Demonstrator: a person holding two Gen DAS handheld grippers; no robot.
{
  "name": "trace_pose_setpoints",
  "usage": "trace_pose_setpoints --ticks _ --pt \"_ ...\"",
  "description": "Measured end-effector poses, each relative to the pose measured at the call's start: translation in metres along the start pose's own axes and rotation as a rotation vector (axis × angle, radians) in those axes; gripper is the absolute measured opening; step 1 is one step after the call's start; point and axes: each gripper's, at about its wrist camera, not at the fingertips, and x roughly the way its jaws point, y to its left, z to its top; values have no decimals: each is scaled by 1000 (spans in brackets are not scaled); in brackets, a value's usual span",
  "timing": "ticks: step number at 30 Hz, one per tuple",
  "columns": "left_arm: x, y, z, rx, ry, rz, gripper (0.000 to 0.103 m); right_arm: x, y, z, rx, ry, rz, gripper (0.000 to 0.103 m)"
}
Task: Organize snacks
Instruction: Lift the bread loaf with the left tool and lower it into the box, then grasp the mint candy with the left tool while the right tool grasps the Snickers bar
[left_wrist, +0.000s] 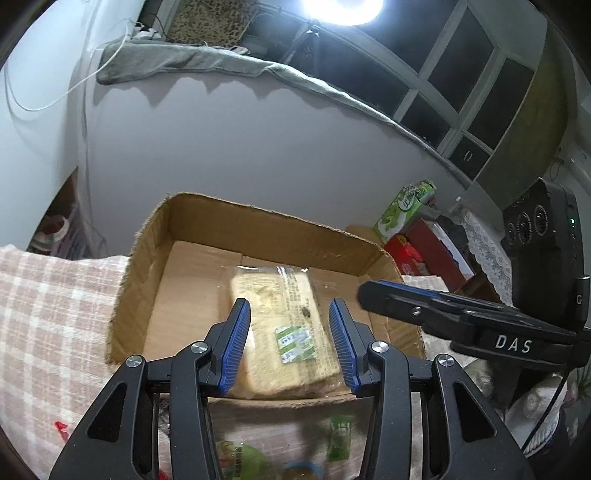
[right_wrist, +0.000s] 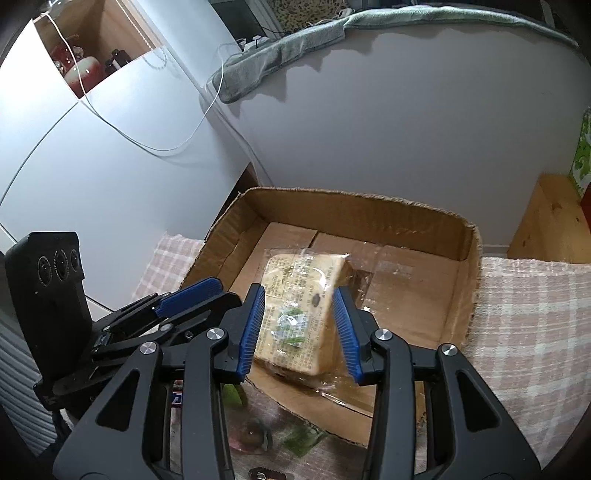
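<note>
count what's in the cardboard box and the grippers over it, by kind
clear-wrapped tan bread pack in the box: 1
brown open-top cardboard box: 1
black two-finger grippers with blue pads: 2 (left gripper, right gripper)
total: 4

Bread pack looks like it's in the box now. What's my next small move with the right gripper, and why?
Probably back the right gripper up and out of the box, then go for a loose snack on the cloth in front. The bread pack appears to lie on the box floor, and both grippers' jaws stand open around it without clearly pinching. The left gripper hovers there too.
</note>
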Motion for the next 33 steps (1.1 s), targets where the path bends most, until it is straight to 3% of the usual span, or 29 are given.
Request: trace_pose_setpoints --ticks 8,16,18,20,23,29,33 --pt "-37 3 -1 1 -41 7 44 -23 9 -14 -10 -20 -11 43" --pt "-92 9 -17 20 -103 43 45 -57 36 -49 -88 -42 -51 44" --pt "-103 14 -24 10 -113 49 52 -65 42 -58 -108 -45 -61 45" --pt "-114 19 -32 4 -125 63 52 -73 48 -69 -126 -49 -70 51" --pt "-126 26 -44 -8 -132 77 52 -83 53 -84 -138 -54 -81 59" --pt "-140 30 -71 -9 -127 93 52 -87 61 -117 -178 -28 -112 59" --pt "-138 30 -96 -18 -83 77 52 -76 61 -139 -193 21 -122 59"
